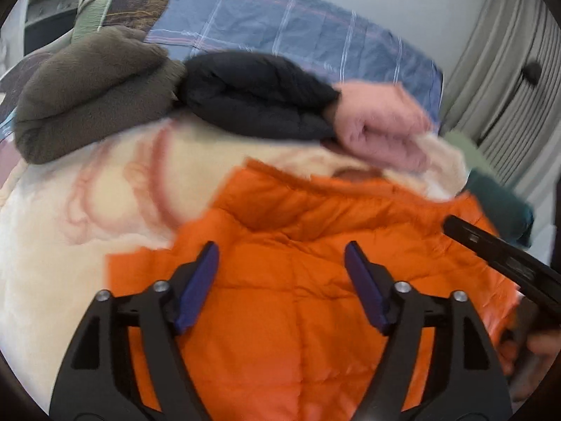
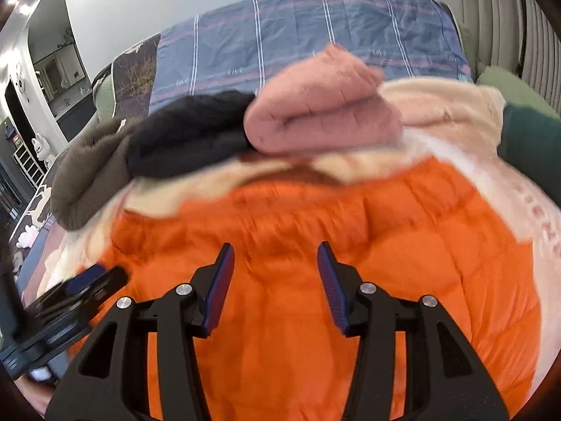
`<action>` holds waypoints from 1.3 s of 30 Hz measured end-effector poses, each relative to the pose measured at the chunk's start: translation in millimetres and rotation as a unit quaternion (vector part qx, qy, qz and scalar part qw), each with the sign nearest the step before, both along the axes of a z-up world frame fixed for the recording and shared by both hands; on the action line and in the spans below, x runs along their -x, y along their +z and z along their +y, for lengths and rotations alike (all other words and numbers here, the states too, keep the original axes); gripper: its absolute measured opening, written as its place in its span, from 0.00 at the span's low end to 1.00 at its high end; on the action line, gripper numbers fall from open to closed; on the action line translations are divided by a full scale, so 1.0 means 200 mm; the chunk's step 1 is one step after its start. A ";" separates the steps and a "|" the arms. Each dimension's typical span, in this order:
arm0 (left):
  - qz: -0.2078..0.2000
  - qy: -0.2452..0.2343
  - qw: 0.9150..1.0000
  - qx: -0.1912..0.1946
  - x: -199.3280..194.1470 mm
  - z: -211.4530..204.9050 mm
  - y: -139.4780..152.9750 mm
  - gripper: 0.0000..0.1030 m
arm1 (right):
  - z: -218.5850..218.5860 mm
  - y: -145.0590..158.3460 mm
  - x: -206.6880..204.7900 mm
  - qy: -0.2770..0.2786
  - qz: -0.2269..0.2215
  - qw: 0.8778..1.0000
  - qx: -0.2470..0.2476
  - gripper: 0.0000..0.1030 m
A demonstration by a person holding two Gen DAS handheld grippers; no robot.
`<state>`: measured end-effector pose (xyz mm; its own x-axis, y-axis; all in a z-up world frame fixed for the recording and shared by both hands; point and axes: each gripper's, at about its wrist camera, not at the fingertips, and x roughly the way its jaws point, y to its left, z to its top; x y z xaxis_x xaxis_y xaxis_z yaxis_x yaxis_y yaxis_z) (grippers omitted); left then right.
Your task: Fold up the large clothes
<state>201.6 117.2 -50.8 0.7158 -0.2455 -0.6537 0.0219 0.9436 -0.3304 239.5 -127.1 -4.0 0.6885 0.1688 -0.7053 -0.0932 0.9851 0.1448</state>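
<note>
An orange quilted puffer jacket [image 1: 315, 266] lies spread on a cream blanket [image 1: 70, 231] on the bed; it also shows in the right wrist view [image 2: 385, 252]. My left gripper [image 1: 282, 251] hovers above the jacket, open and empty, blue pads apart. My right gripper [image 2: 275, 251] is also open and empty above the jacket. The right gripper's body shows at the right edge of the left wrist view [image 1: 501, 256]; the left gripper shows at the lower left of the right wrist view [image 2: 70, 301]. Both views are motion-blurred.
Folded clothes lie in a row behind the jacket: a brown fleece [image 1: 91, 94], a black puffer [image 1: 252, 94] and a pink one [image 1: 382, 126], also seen in the right wrist view [image 2: 322, 105]. A blue plaid sheet [image 2: 315, 31] covers the far bed. A green item [image 2: 526, 137] lies right.
</note>
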 end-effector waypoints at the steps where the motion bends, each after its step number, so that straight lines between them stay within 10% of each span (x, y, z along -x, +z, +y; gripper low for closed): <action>1: -0.011 0.013 1.000 0.003 0.02 0.07 0.03 0.77 | 0.02 -0.01 -0.03 -0.001 0.003 1.000 0.004 0.48; 7: 0.031 0.043 0.998 0.030 -0.02 0.29 -0.07 0.79 | 0.05 -0.33 -0.19 -0.005 0.055 0.998 0.032 0.51; 15: 0.079 0.009 0.990 -0.113 -0.11 0.08 -0.21 0.86 | 0.06 -0.36 -0.19 -0.005 0.040 0.998 0.038 0.51; 28: 0.064 0.029 0.997 -0.044 -0.04 0.23 -0.13 0.85 | -0.01 -0.06 0.28 0.020 0.007 1.000 -0.007 0.54; 39: 0.075 0.066 0.994 -0.045 -0.05 0.35 -0.15 0.85 | 0.05 -0.29 0.51 0.023 0.036 0.998 0.053 0.67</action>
<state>211.4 187.6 -81.5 0.6312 -0.0913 -0.7702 -0.1470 0.9610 -0.2343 137.1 -116.6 -62.4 0.6280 0.1214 -0.7687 -0.1325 0.9900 0.0481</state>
